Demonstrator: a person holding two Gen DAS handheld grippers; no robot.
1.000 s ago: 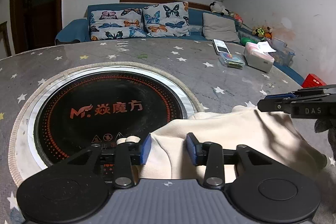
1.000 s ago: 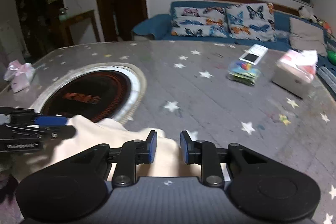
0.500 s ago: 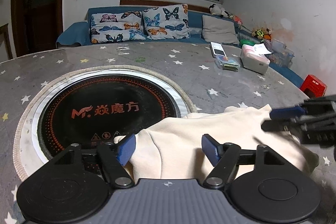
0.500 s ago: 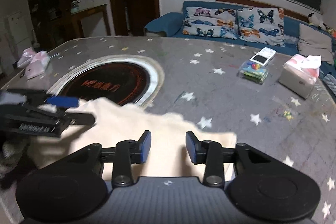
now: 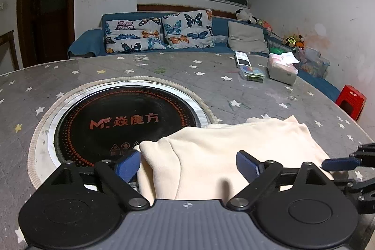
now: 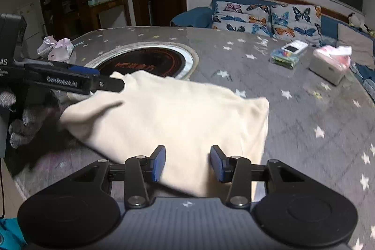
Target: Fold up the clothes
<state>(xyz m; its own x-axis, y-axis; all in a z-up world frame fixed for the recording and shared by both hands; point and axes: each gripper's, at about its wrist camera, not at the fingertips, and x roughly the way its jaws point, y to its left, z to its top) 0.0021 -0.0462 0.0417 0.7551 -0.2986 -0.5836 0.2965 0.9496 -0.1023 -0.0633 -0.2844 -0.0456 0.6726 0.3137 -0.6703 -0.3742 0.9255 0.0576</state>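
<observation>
A cream garment [image 5: 234,147] lies folded on the grey star-patterned table [image 5: 257,95], its far left corner overlapping the round black cooktop [image 5: 126,118]. My left gripper [image 5: 187,165] is open wide, its jaws spread over the garment's near edge, holding nothing. My right gripper [image 6: 187,164] is open above the garment [image 6: 178,114], its near edge between the jaws. The left gripper also shows at the left of the right wrist view [image 6: 70,79], beside the garment's far corner. The right gripper's fingers [image 5: 339,162] show at the right edge of the left wrist view.
A tissue box [image 5: 281,69], a clear box of coloured items [image 5: 252,73] and a white remote [image 5: 242,59] sit at the table's far right. A pink-white bundle [image 6: 56,48] lies at the far left. A blue sofa [image 5: 164,36] stands behind. A red stool [image 5: 350,101] is beside the table.
Both grippers have opened and let go of the garment, which now lies flat. Both have drawn back toward the near edge; the left jaws spread much wider.
</observation>
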